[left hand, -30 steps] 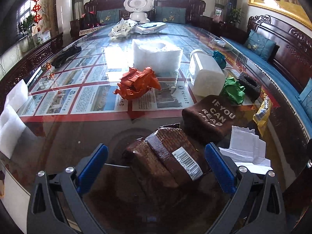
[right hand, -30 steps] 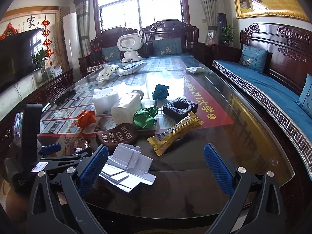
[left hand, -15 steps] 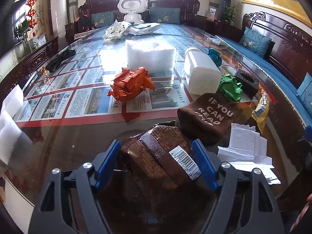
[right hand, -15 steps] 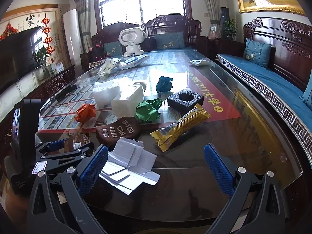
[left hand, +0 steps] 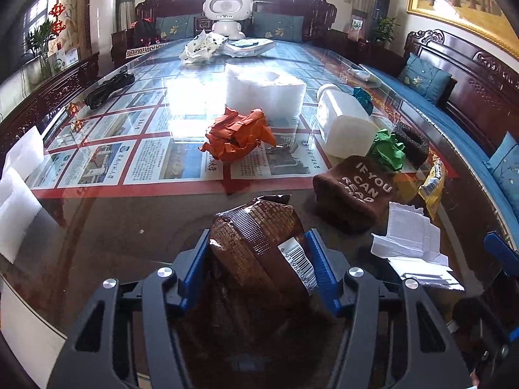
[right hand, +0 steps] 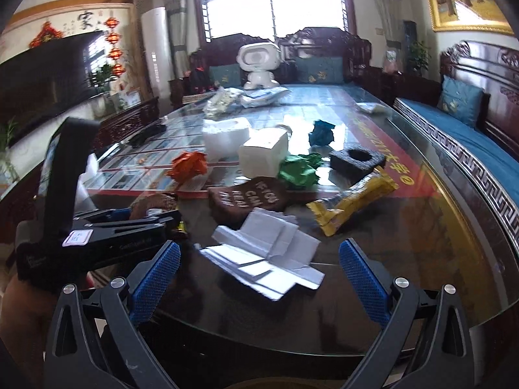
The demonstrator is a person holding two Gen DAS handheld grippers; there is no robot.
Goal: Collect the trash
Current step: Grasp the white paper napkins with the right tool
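My left gripper [left hand: 258, 259] is shut on a crumpled brown wrapper [left hand: 259, 243] with a barcode, near the front edge of the glass table. The wrapper also shows in the right wrist view [right hand: 155, 202] beside the left gripper's body. My right gripper [right hand: 259, 275] is open and empty, just in front of folded white paper [right hand: 262, 253]. Other trash lies beyond: orange paper [left hand: 236, 133], green paper [left hand: 389, 147], a yellow wrapper [right hand: 353, 202], teal paper [right hand: 321, 133] and a white plastic jug [left hand: 343, 126].
A brown cloth item with white lettering [left hand: 353, 188], a black foam block [right hand: 356, 159] and a white foam roll [left hand: 264, 89] sit mid-table. White foam sheets [left hand: 16, 194] lie at the left edge. A white robot toy [left hand: 227, 13] and bags stand at the far end. Benches flank the table.
My left gripper's jaws have closed from wide open onto the brown wrapper. The right gripper has stayed open and shifted slightly closer over the white paper.
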